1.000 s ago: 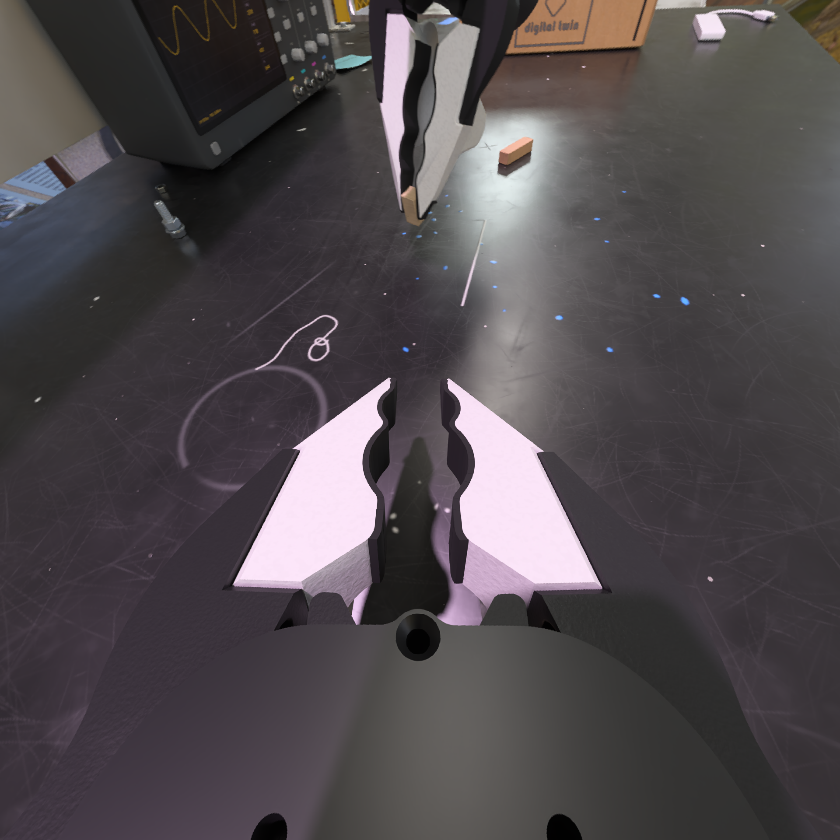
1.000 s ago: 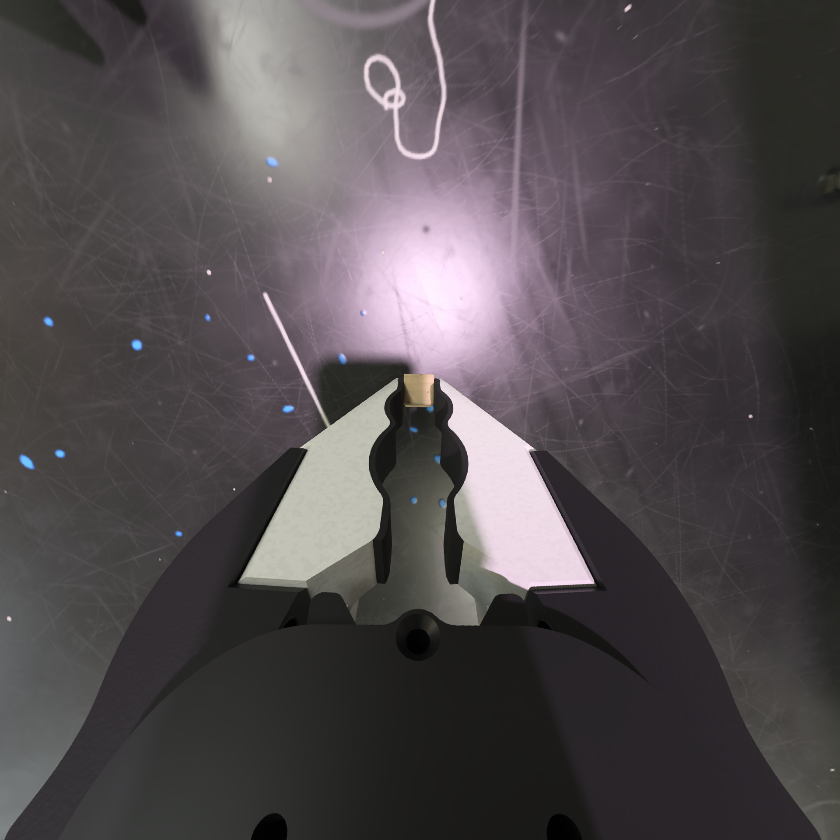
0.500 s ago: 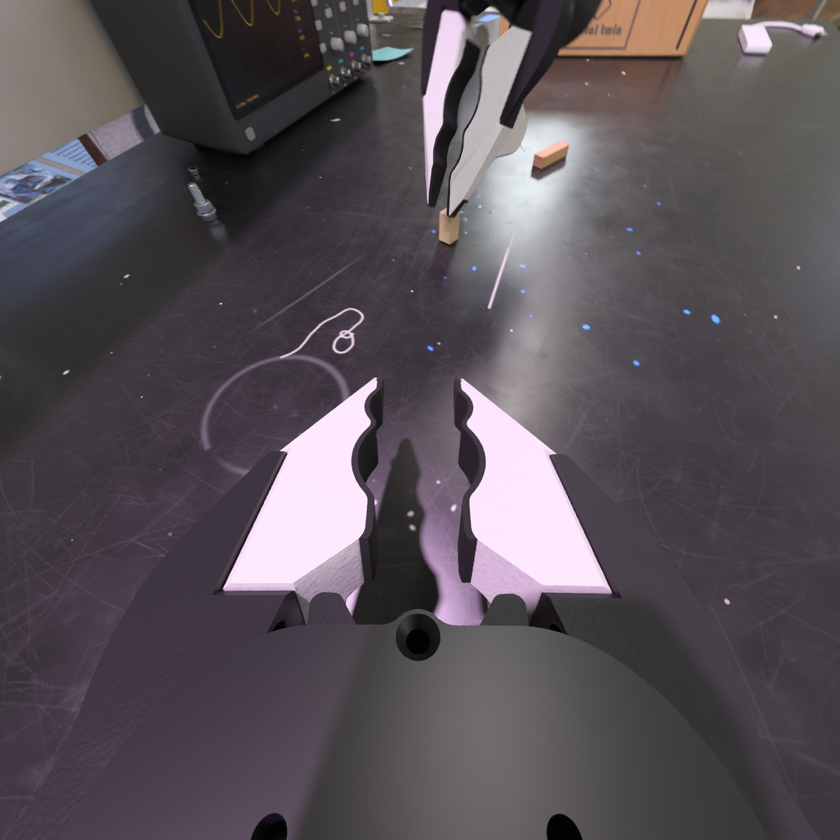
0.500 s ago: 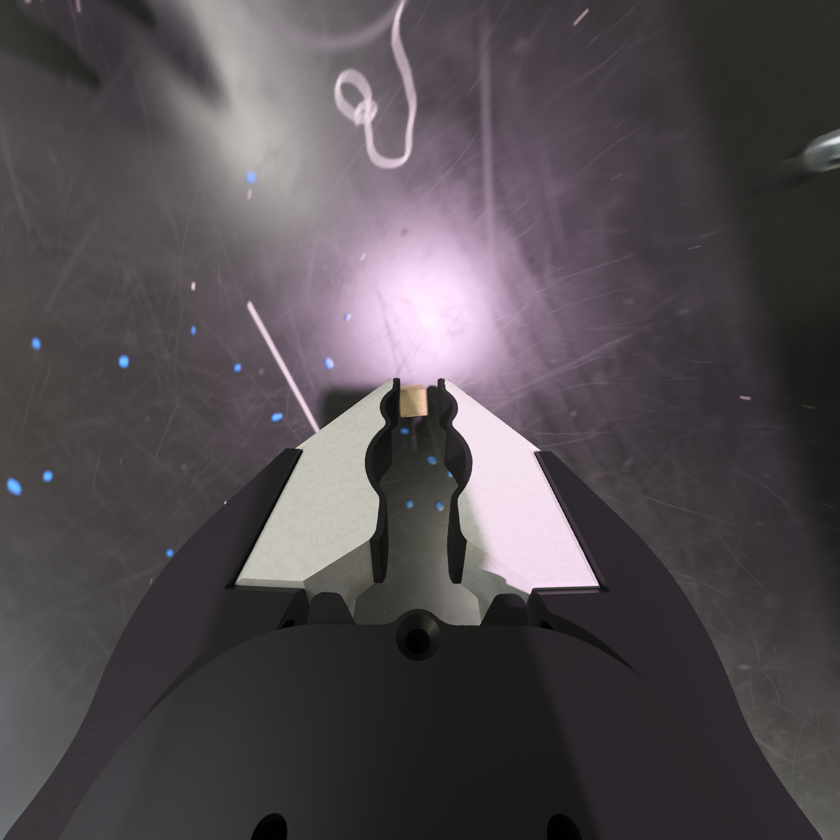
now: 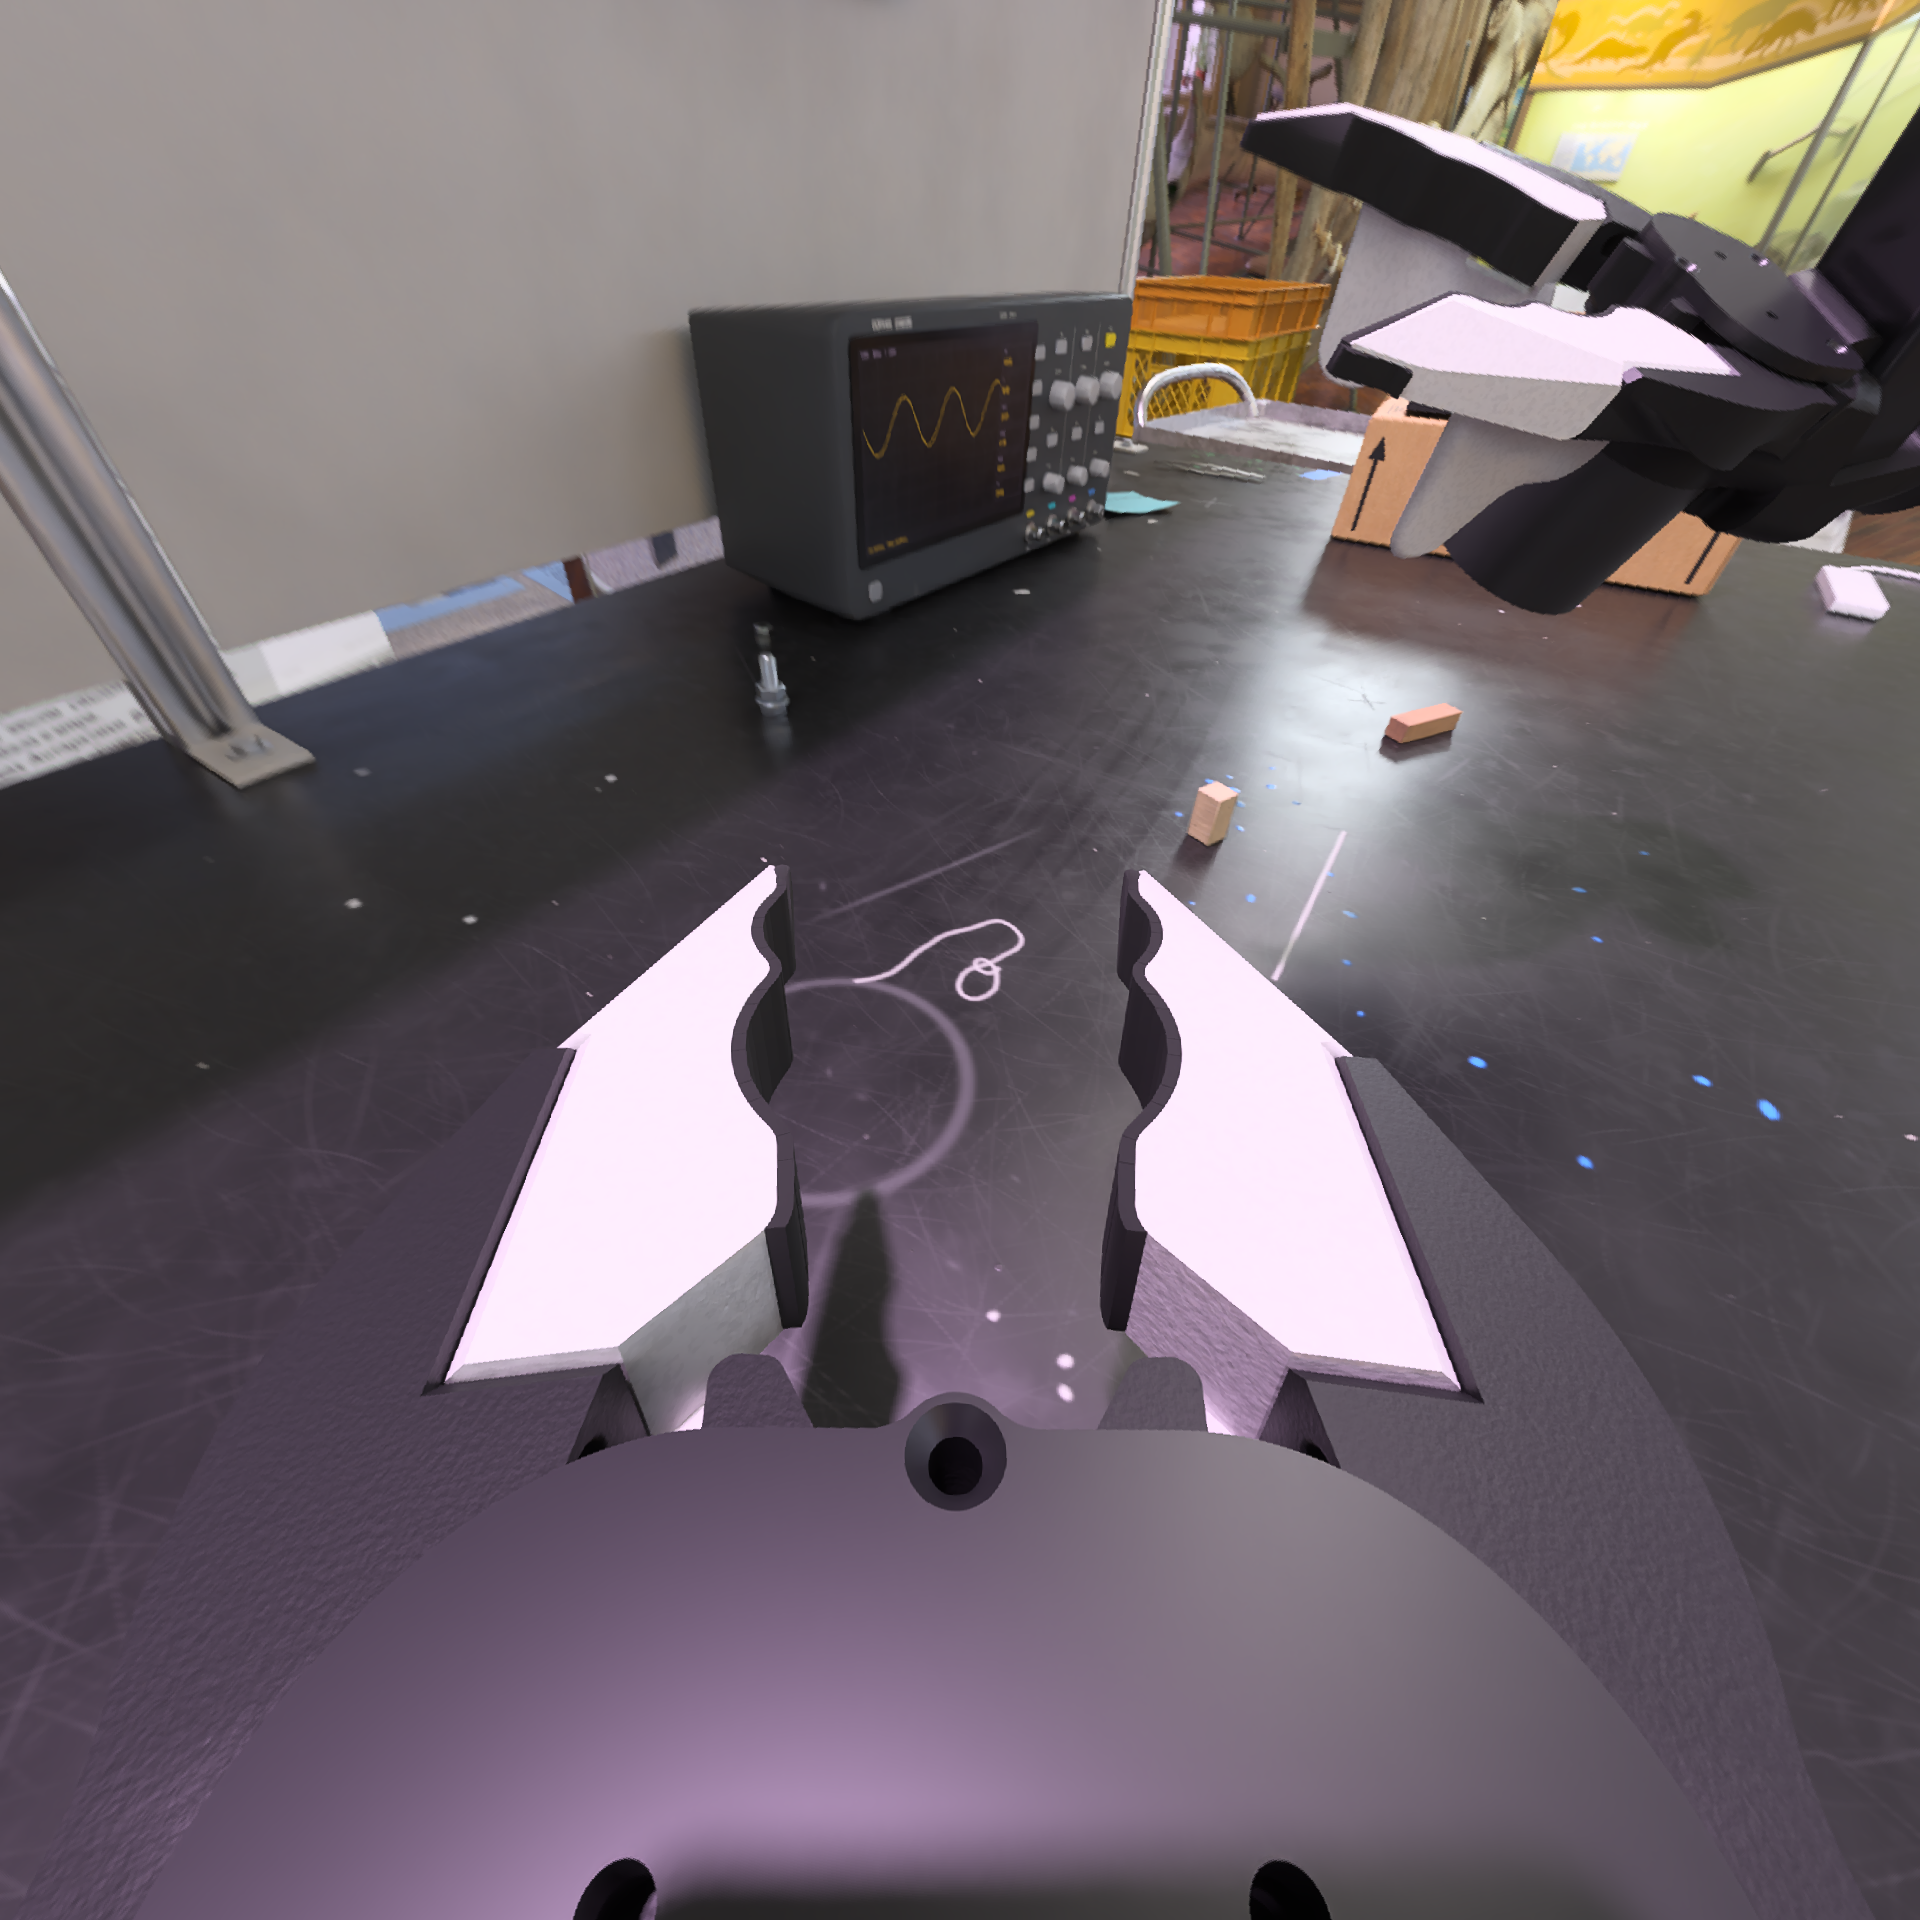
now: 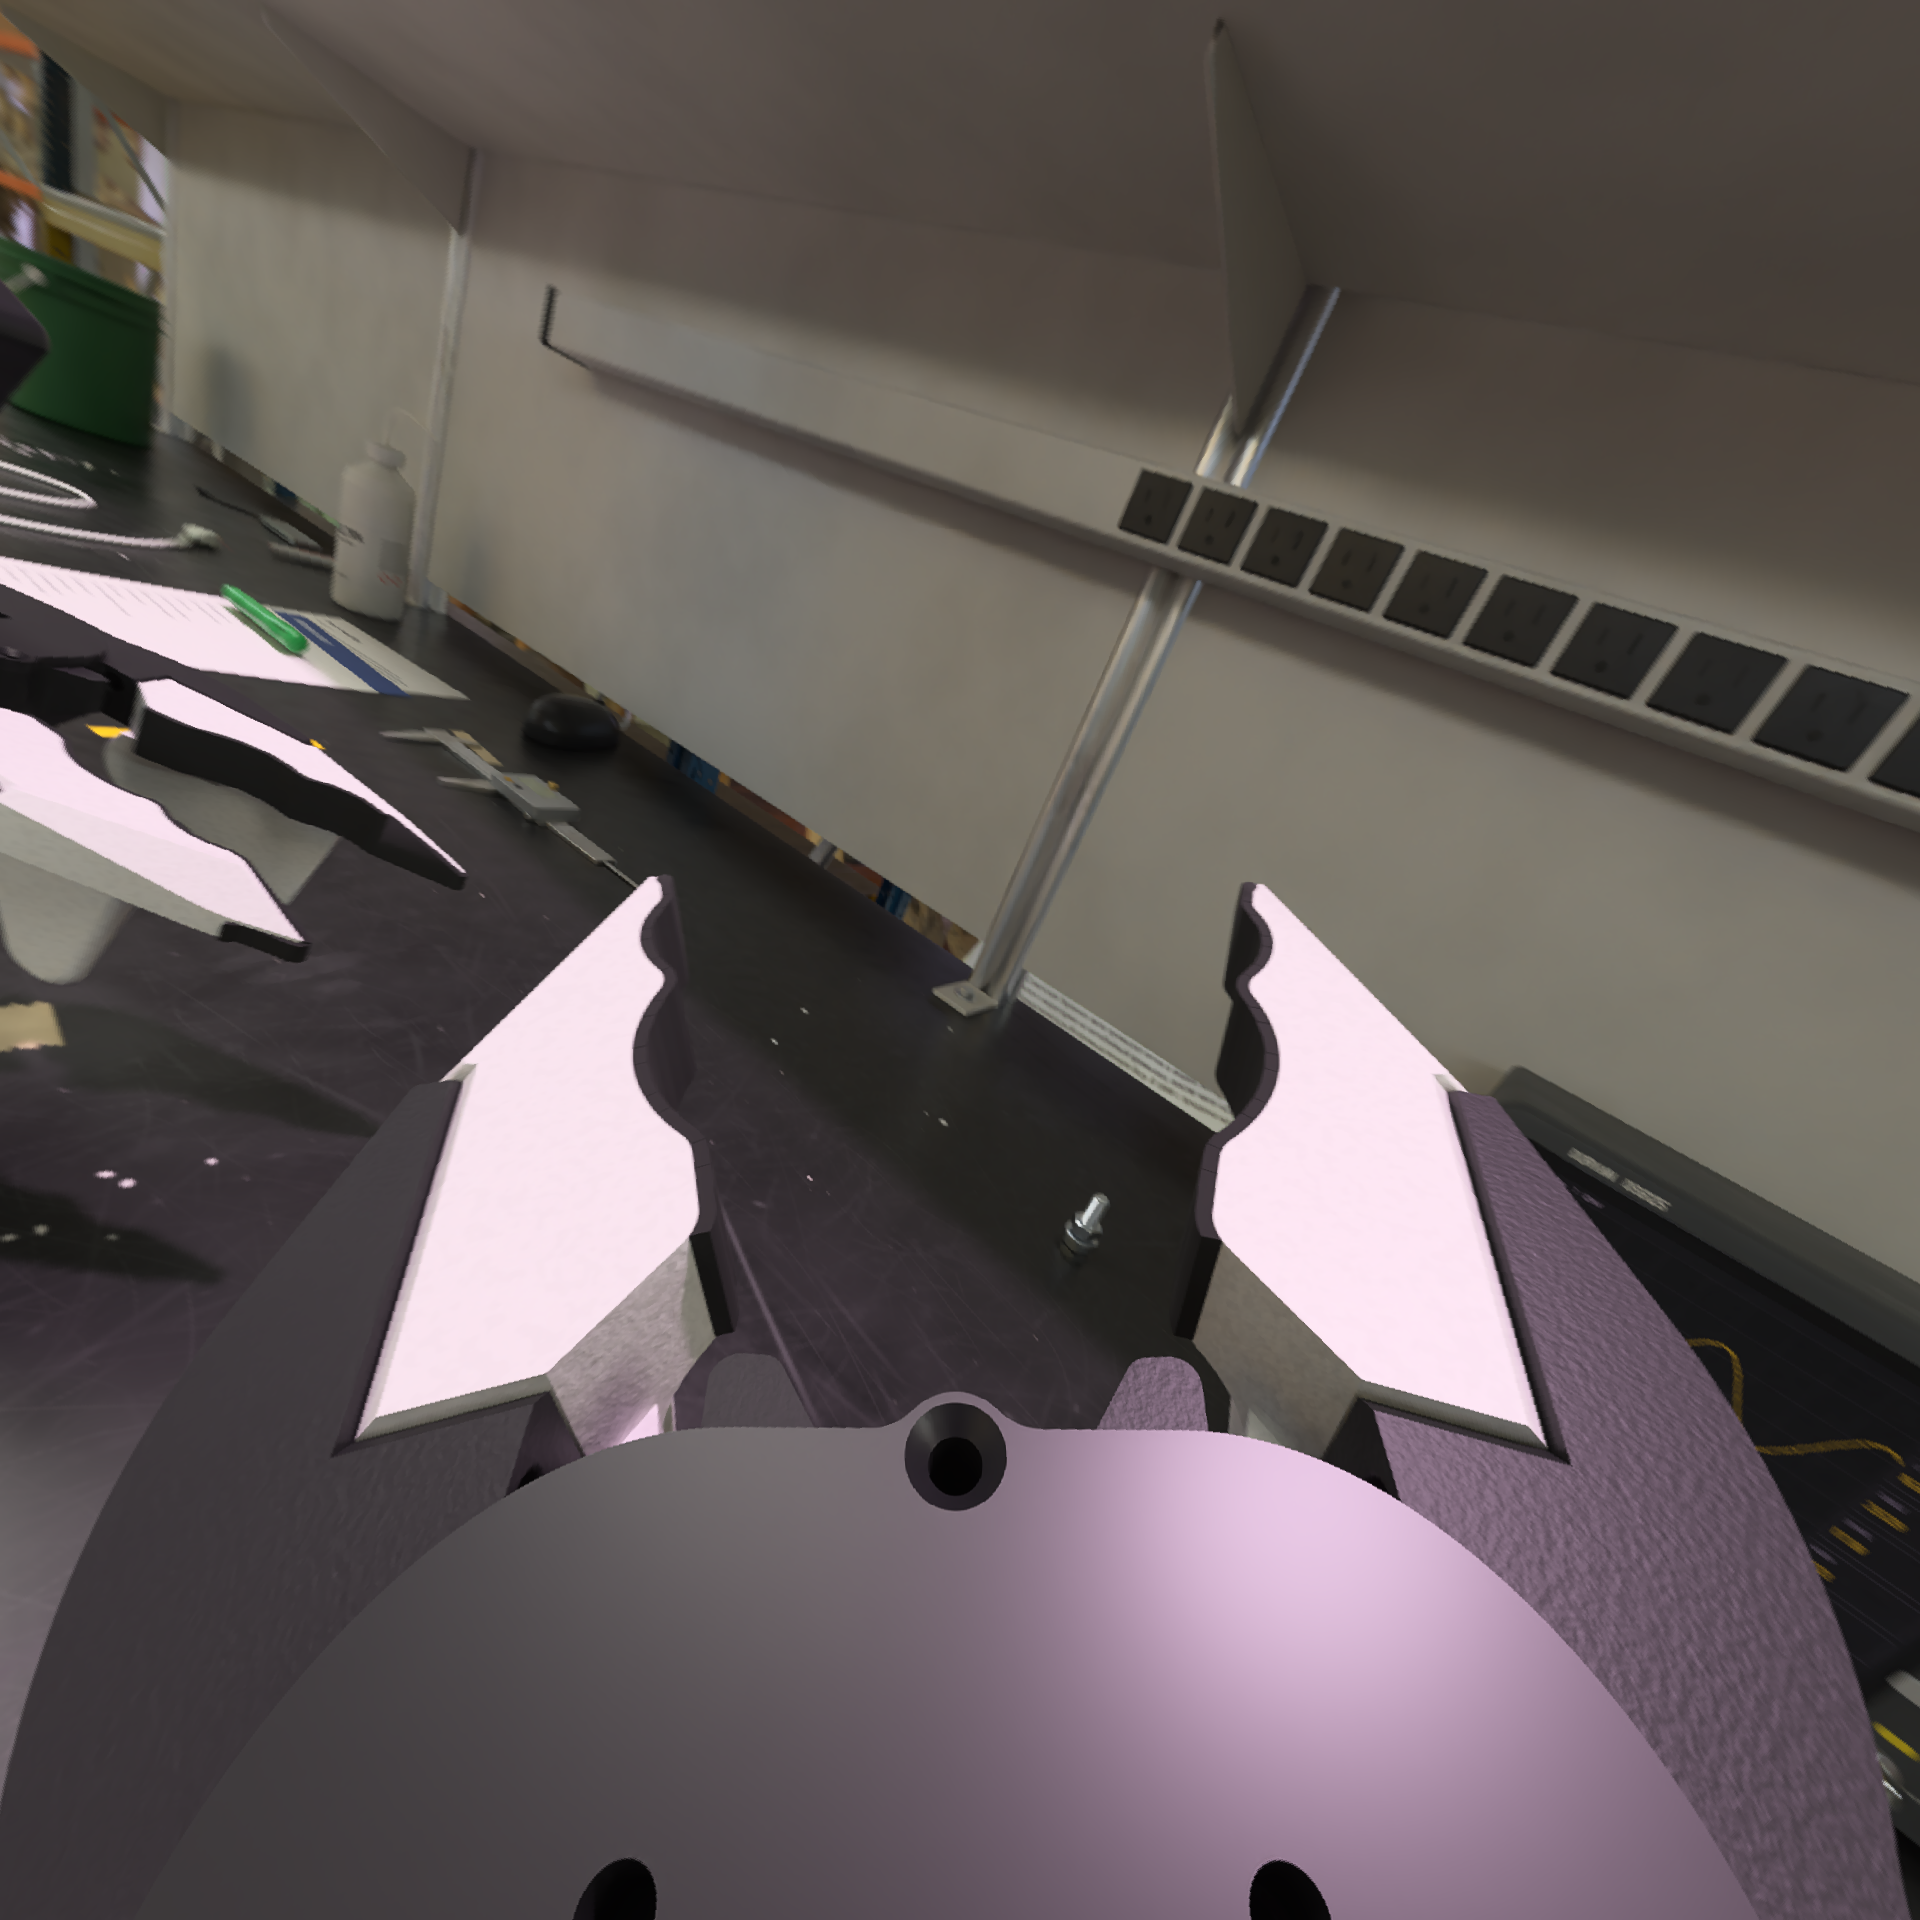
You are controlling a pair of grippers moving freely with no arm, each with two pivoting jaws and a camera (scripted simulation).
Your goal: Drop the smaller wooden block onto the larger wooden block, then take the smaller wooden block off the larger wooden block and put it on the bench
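Both tongs (image 5: 951, 894) apart from smaller block (image 5: 1211, 811)

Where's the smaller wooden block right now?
In the left wrist view, the smaller wooden block stands on the bench, right of centre, near the larger wooden block; neither gripper holds it.

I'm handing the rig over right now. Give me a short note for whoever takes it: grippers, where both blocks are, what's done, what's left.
Left gripper: open, empty, low over the bench.
Right gripper: open, empty, raised well above the bench.
Pale wooden block: standing on the bench, free.
Reddish wooden block: lying on the bench beyond it, apart.
Done: nothing is stacked; neither block is held.
Left: I cannot tell whether the stacking step was done; confirm before retreating.
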